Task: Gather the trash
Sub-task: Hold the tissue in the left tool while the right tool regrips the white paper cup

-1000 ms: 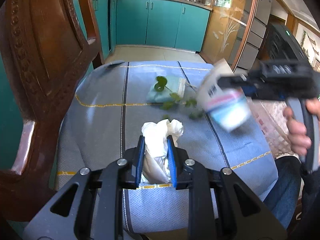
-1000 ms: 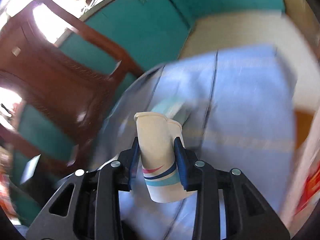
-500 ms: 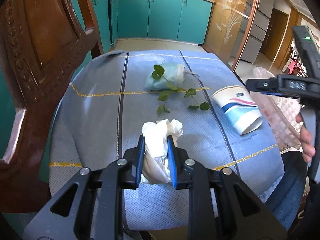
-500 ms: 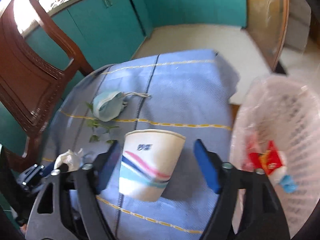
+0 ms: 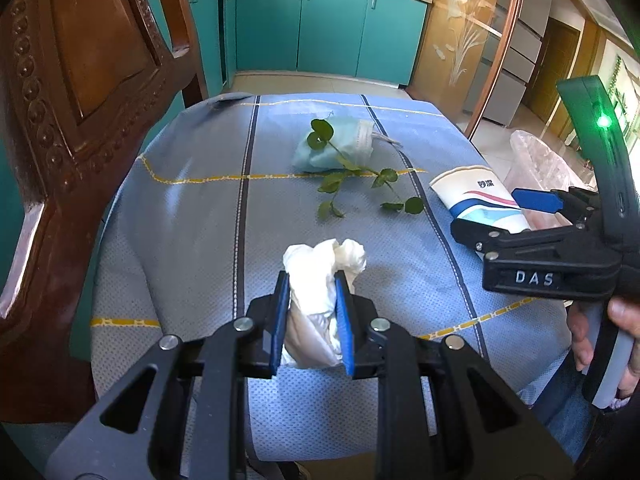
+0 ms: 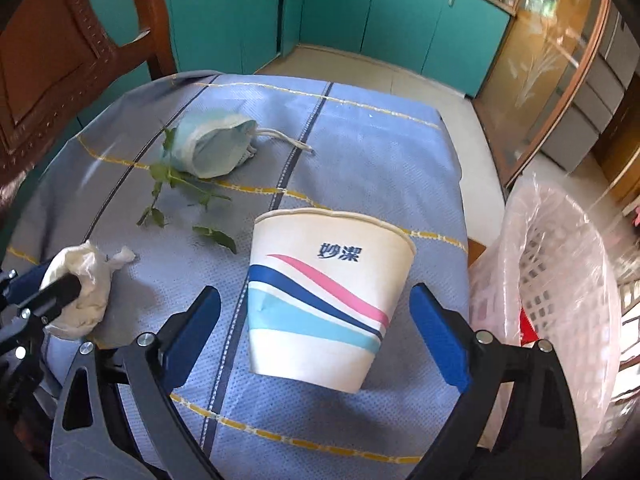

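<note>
At the lower centre of the right wrist view, the paper cup (image 6: pixel 324 300) lies on its side on the blue cloth-covered counter (image 6: pixel 376 148), between the spread fingers of the right gripper (image 6: pixel 316 332), which has just been opening and no longer presses it. To the left, the left gripper (image 5: pixel 312 316) is clenched on a crumpled white tissue (image 5: pixel 320 280). Further up lie a leafy twig (image 5: pixel 352 176) and a face mask (image 5: pixel 340 148). A pink lined trash basket (image 6: pixel 560 280) stands at the right edge.
</note>
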